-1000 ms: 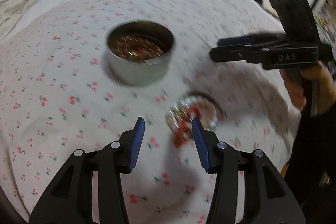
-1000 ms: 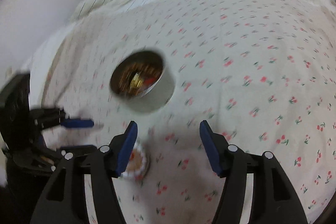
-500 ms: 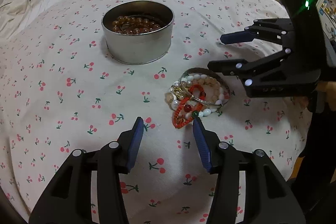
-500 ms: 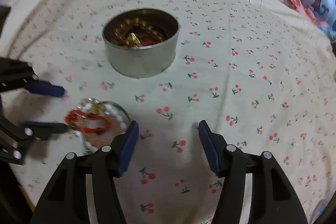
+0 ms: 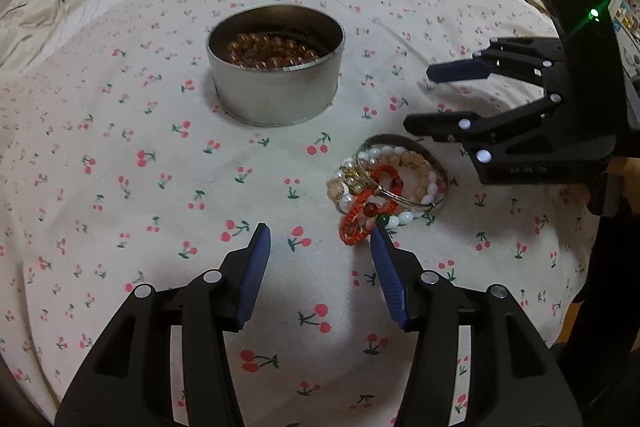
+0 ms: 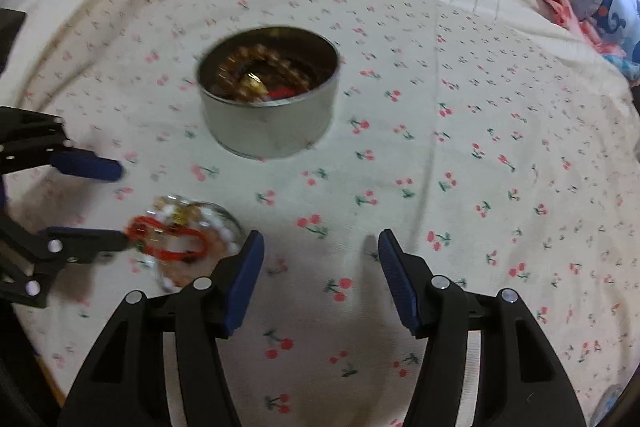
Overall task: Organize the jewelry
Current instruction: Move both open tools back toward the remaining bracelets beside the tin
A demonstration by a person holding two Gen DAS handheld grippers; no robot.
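Two grippers hover over the cherry-print bedsheet (image 5: 120, 147), both with jaws spread and holding nothing. The left gripper (image 5: 320, 251) sits just short of a pile of bracelets (image 5: 386, 187); the right gripper (image 5: 424, 99) flanks the pile's far side. A round metal tin (image 5: 276, 67) holding amber beads (image 5: 272, 51) stands apart, farther up the bed.

A round tin (image 5: 276, 67) sits on the bedspread (image 5: 120, 147) with beaded bracelets (image 5: 272, 53) inside it. A pile of bracelets (image 5: 386, 187) lies on the cloth nearer the camera, to the tin's right in the left wrist view. The left gripper (image 5: 320, 239) is just before the pile, the right gripper (image 5: 420, 99) just behind it.
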